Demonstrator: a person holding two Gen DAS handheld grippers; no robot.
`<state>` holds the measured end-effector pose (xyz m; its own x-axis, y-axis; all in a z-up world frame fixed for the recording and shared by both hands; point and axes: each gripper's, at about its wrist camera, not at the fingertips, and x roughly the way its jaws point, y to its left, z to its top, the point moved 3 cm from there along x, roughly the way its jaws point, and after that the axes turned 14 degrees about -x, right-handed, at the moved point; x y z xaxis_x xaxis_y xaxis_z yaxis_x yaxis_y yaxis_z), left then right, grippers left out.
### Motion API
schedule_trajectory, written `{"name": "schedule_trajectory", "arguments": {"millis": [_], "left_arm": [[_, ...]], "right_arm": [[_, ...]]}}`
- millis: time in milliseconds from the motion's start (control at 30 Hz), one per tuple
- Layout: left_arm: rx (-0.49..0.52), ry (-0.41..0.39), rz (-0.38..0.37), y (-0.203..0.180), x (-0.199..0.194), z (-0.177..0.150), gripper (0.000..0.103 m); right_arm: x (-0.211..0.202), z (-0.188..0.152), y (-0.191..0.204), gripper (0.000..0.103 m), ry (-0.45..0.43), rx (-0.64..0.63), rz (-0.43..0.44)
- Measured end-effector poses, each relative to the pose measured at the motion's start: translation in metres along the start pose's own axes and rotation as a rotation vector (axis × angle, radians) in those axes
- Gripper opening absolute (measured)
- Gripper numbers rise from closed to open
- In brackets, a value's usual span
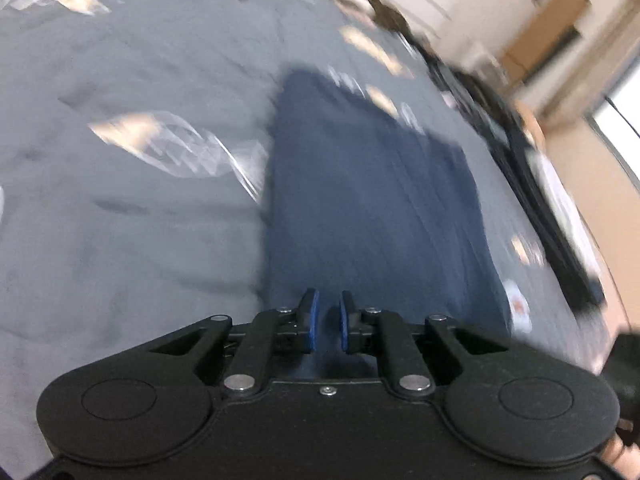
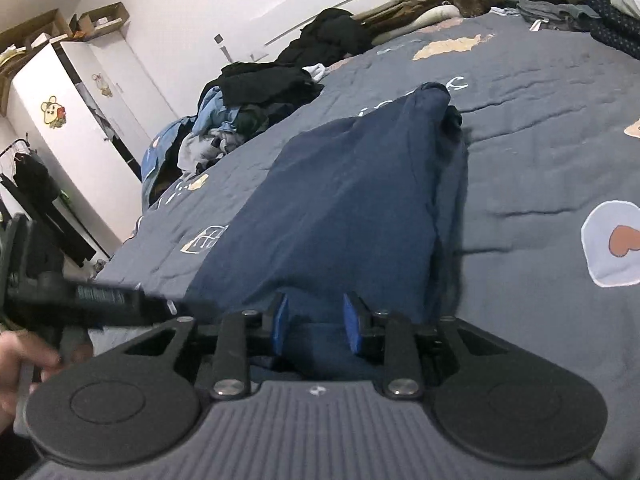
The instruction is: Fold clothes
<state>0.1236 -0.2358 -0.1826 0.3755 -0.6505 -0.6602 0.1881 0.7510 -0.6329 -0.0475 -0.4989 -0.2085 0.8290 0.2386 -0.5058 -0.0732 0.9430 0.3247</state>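
The left gripper (image 1: 328,320) has its blue pads (image 1: 313,320) set close together with a narrow gap between them; whether cloth sits in that gap cannot be told, since the pads' lower parts are cut off by the gripper body and the view is motion-blurred. The navy garment (image 1: 372,200) lies on the grey-blue bedspread (image 1: 120,220), directly ahead of these fingers, its near edge running under them. It forms a long, narrow slab whose long axis runs away from the gripper toward the far side of the bed. A clear plastic bag (image 1: 180,148) lies just left of the garment. In the right wrist view, the right gripper (image 2: 316,326) has its pads (image 2: 281,324) spread wider, and the garment (image 2: 352,216) again fills the space between and ahead of them; contact with the pads cannot be confirmed. The garment's far end (image 2: 436,100) is bunched into a rumpled knot, and its right edge shows stacked layers, which suggests it is already doubled over lengthwise. Both grippers sit at the near end, neither clearly nearer. A hand (image 2: 20,360) and part of the other tool show at the left edge. Piles of clothes (image 2: 248,112) lie at the bedspread's (image 2: 540,120) far-left margin. The garment's near hem is hidden in both views.
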Motion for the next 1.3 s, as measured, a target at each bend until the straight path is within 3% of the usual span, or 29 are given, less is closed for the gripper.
{"name": "schedule_trajectory", "arguments": {"millis": [67, 233, 300, 333, 433, 500, 667, 833, 933, 1033, 1167, 1300], "left_arm": [[-0.079, 0.005, -0.097, 0.003, -0.006, 0.008, 0.014], [-0.045, -0.054, -0.066, -0.005, -0.007, 0.008, 0.023], [-0.001, -0.054, 0.005, -0.007, -0.004, 0.007, 0.039], [0.091, -0.061, 0.074, -0.013, -0.005, 0.002, 0.04], [0.53, -0.132, 0.27, -0.044, -0.015, -0.026, 0.042], [0.73, -0.148, 0.292, -0.054, -0.016, -0.049, 0.059], [1.217, -0.182, 0.352, -0.079, -0.017, -0.104, 0.059], [1.508, -0.162, 0.475, -0.067, 0.018, -0.135, 0.052], [1.616, -0.162, 0.517, -0.057, 0.026, -0.145, 0.052], [1.627, -0.225, 0.552, -0.054, 0.032, -0.14, 0.047], [1.626, -0.273, 0.557, -0.052, 0.032, -0.135, 0.009], [1.586, -0.216, 0.603, -0.042, 0.022, -0.124, 0.009]], "right_arm": [[-0.002, 0.003, -0.001, 0.03, 0.001, 0.026, 0.007], [-0.003, 0.008, 0.002, 0.035, 0.003, 0.036, 0.004], [-0.002, 0.008, 0.001, 0.035, 0.001, 0.035, 0.001], [-0.002, 0.008, 0.0, 0.035, 0.0, 0.034, -0.001], [-0.002, 0.009, -0.003, 0.035, -0.003, 0.048, -0.002], [-0.001, 0.01, -0.005, 0.035, -0.003, 0.059, -0.001], [0.001, 0.013, -0.005, 0.037, -0.004, 0.074, -0.01], [0.003, 0.014, -0.003, 0.039, -0.001, 0.064, -0.023], [0.002, 0.013, -0.004, 0.039, -0.002, 0.066, -0.024], [0.0, 0.013, -0.006, 0.039, -0.005, 0.082, -0.024], [0.002, 0.012, -0.004, 0.039, -0.001, 0.067, -0.035], [0.002, 0.009, -0.007, 0.035, -0.003, 0.067, -0.041]]}}
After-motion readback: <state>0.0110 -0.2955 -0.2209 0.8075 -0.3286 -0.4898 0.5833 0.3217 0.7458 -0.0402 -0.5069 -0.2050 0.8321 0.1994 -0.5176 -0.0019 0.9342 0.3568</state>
